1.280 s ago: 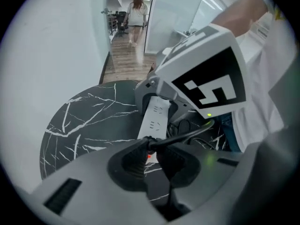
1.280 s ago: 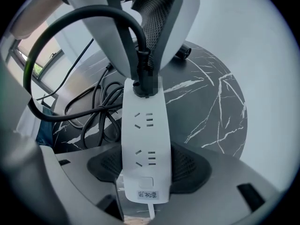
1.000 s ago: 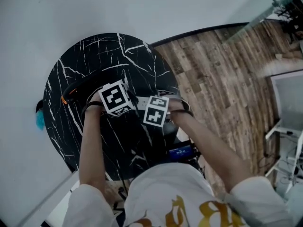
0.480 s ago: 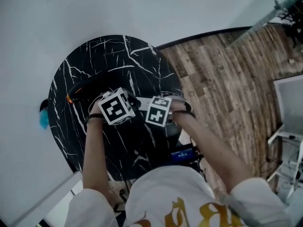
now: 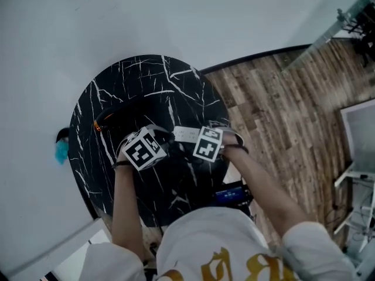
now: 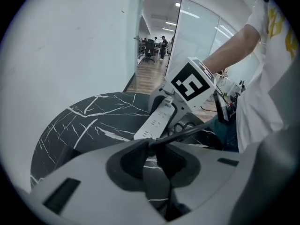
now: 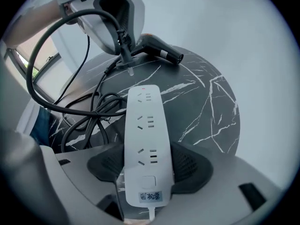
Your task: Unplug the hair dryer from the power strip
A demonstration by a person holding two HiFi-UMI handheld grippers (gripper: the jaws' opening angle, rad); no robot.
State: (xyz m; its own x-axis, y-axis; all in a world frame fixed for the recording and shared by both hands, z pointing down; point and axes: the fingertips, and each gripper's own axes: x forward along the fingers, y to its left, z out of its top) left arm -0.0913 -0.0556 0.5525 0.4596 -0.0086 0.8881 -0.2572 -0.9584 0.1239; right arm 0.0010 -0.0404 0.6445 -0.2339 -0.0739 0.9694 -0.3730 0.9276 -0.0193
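Left gripper [image 6: 152,146] has lifted and tilted away from the power strip [image 7: 144,139] | clenched on the plug [image 7: 125,59], pins clear of sockets | right gripper [image 7: 145,172] clamps strip's switch end | hair dryer [image 7: 157,48] lies on marble table [image 7: 206,102] | step: unplugging looks done | next: lay plug down, release.

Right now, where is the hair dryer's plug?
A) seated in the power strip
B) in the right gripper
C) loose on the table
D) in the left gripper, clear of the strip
D: the right gripper view shows the plug pinched by the left gripper, prongs bare above the power strip, which the right gripper clamps.
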